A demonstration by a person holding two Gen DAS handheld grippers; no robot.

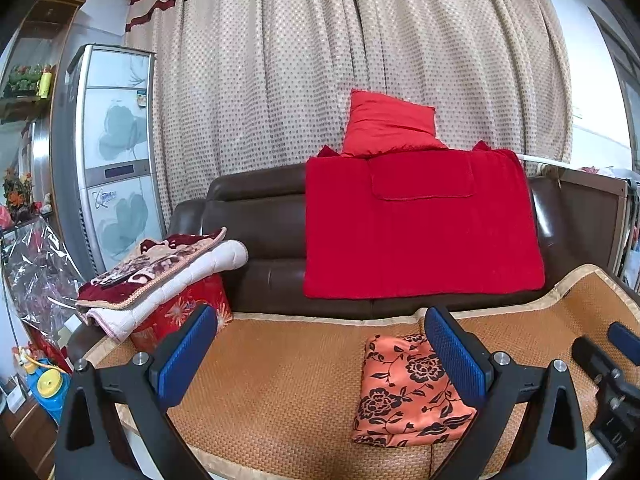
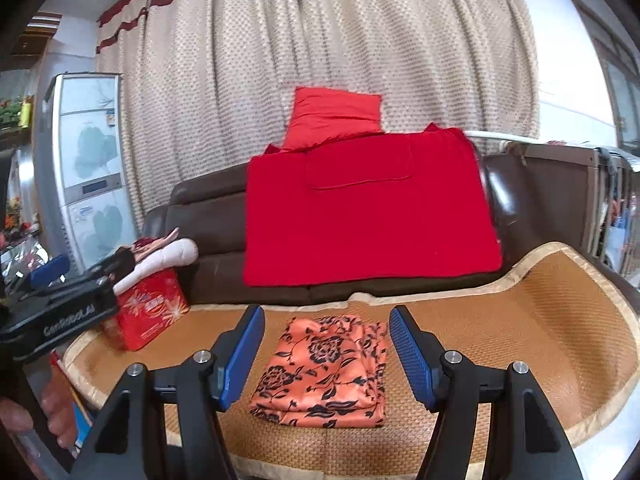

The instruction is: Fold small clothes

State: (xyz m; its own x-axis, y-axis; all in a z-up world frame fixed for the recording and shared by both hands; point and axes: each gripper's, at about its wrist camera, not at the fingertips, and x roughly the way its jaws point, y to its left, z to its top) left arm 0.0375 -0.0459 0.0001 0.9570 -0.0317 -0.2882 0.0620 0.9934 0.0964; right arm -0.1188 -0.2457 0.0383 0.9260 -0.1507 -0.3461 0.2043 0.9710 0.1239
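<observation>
An orange garment with a black flower print (image 1: 408, 392) lies folded into a flat rectangle on the woven mat (image 1: 280, 384). In the right wrist view the garment (image 2: 324, 372) lies between and beyond my right fingers. My left gripper (image 1: 324, 356) is open and empty, held above the mat, with the garment by its right finger. My right gripper (image 2: 326, 352) is open and empty above the garment. The right gripper shows at the right edge of the left wrist view (image 1: 616, 364). The left gripper shows at the left of the right wrist view (image 2: 64, 280).
The mat (image 2: 520, 340) covers a brown sofa seat (image 1: 260, 216). A red blanket (image 1: 420, 228) and a red pillow (image 1: 388, 124) lie on the sofa back. Folded quilts (image 1: 160, 272) sit on a red box (image 2: 148, 308) at the left. A curtain (image 1: 320, 60) hangs behind.
</observation>
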